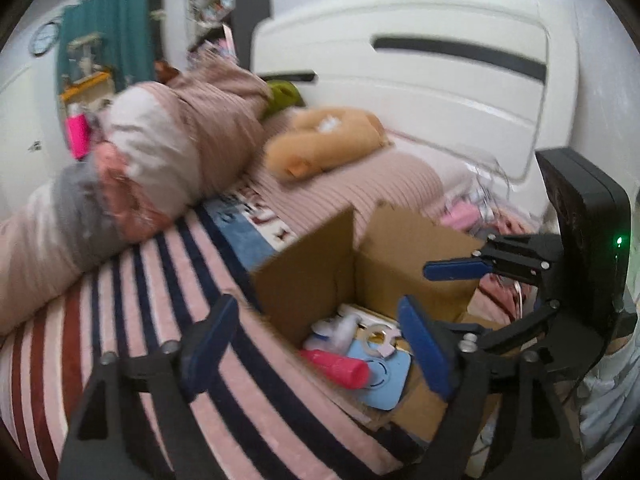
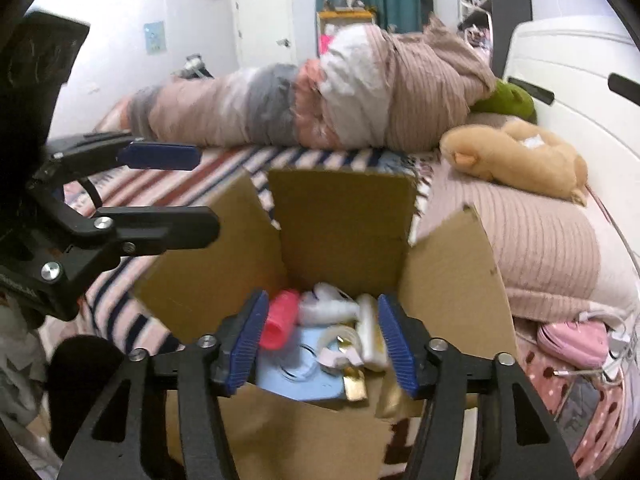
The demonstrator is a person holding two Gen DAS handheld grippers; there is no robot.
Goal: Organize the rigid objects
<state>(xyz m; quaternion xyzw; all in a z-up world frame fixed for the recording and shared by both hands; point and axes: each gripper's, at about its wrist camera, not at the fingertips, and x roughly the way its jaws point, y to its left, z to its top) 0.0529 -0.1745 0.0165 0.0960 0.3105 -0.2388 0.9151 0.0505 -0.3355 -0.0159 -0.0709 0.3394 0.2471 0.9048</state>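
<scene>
Both the left hand-held gripper [image 1: 316,344] and right hand-held gripper [image 2: 320,340] hang open and empty over the cardboard box [image 2: 344,216] on the bed [image 1: 120,300], where the pink cup [image 2: 280,318] and other hard things lie together.

1. right gripper [image 2: 322,344] at 6 o'clock, blue pads apart, nothing pinched between them.
2. cardboard box [image 2: 344,216] dead centre on the striped bedspread [image 2: 168,184], flaps splayed open.
3. in the box, seen between the pads: pink cup [image 2: 280,320] on its side, white bottle [image 2: 336,308], light blue flat piece [image 2: 296,376], tape roll [image 2: 338,340]. blurry.
4. left gripper [image 2: 168,188] at 9 o'clock, jaws apart, empty, over the bedspread left of the box.
5. rolled duvet [image 2: 320,100] at 12, tan plush toy [image 2: 516,156] at 2, pink pouch [image 2: 572,342] at 4.
</scene>
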